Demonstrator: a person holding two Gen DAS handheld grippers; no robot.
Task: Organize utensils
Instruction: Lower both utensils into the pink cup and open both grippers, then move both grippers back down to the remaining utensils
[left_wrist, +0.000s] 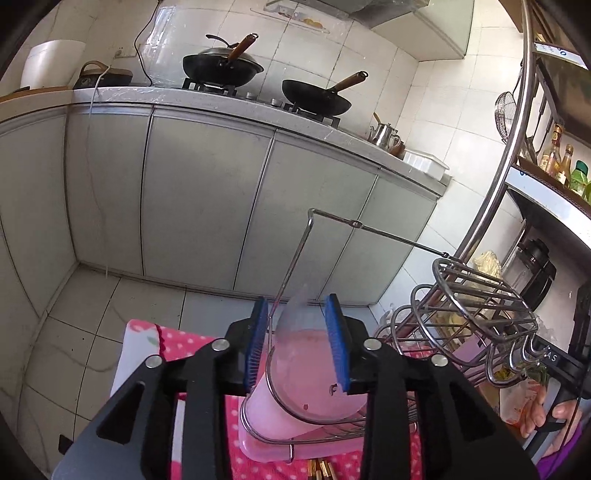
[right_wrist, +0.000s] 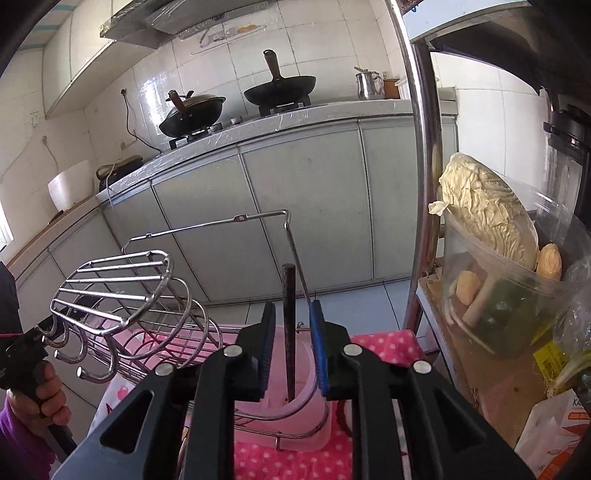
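Left wrist view: left gripper (left_wrist: 300, 343) spread, blue pads (left_wrist: 337, 341) flanking a clear plastic cup (left_wrist: 310, 365) that stands tilted in the wire rack (left_wrist: 476, 314); no pad presses on it. Rack sits on a pink dotted cloth (left_wrist: 184, 341), pink tray (left_wrist: 266, 424) under it. Chopstick ends (left_wrist: 319, 469) show at the bottom edge. A hand (left_wrist: 546, 415) grips the other handle at right. Right wrist view: right gripper (right_wrist: 293, 347) parted, a dark chopstick (right_wrist: 289, 332) upright between the pads, tip down in the rack's cup holder; touching neither pad that I can tell. Cabbage (right_wrist: 487, 210) in a bin at right.
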